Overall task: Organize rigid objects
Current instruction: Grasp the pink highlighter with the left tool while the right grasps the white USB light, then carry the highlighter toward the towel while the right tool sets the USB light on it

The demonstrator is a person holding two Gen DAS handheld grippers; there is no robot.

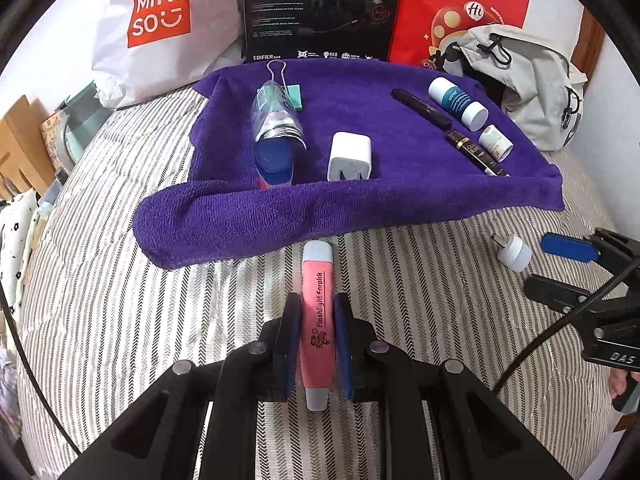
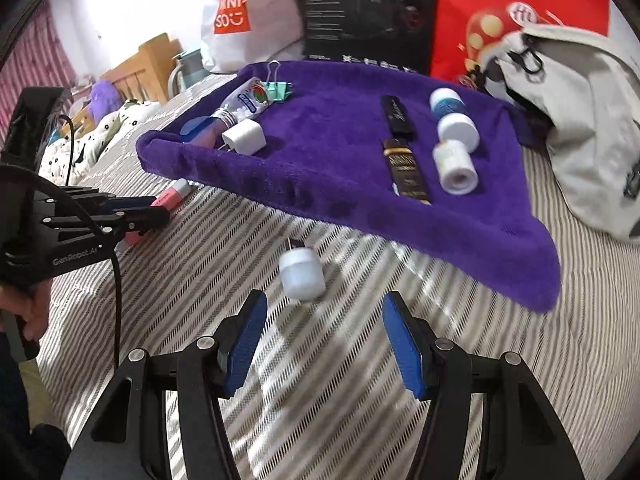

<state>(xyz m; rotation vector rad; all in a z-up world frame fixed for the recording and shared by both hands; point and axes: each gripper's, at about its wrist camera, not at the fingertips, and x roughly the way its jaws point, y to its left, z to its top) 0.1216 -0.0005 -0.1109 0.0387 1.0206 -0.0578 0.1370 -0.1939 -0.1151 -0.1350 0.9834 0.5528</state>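
A: The striped bedspread (image 1: 120,240) carries everything. At its far edge stand a white shopping bag (image 1: 160,20), a black box (image 1: 320,8) and a red bag (image 1: 460,4), with a grey backpack (image 1: 532,80) slumped at the far right corner.

B: In front of them lies the purple towel (image 1: 360,200), its near edge rolled into a ridge. On its left part rest a clear bottle with a blue cap (image 1: 276,128), a green binder clip (image 1: 292,94) touching the bottle's far end, and a white charger (image 1: 350,156) just beside the bottle.

A: On the towel's right part lie a blue-and-white bottle (image 1: 458,102), a small white bottle (image 1: 496,142), a black case (image 1: 420,106) and a dark gold-lettered tube (image 1: 476,154), close together in two rows.

B: Off the towel, on the bedspread near its right edge, lies a small white plug (image 2: 301,274).

A: The left gripper (image 1: 318,324) is clamped on the pink flashlight earpick (image 1: 318,316), its blue pads pressed on both sides of the middle. The earpick points at the towel's near ridge, its grey tip just short of it.

B: The right gripper (image 2: 324,344) stands wide apart and holds nothing. The plug lies just beyond its fingertips, between their lines.

A: In the right wrist view, a hand (image 2: 28,304) grips the left gripper's handle, held level and low over the bedspread.
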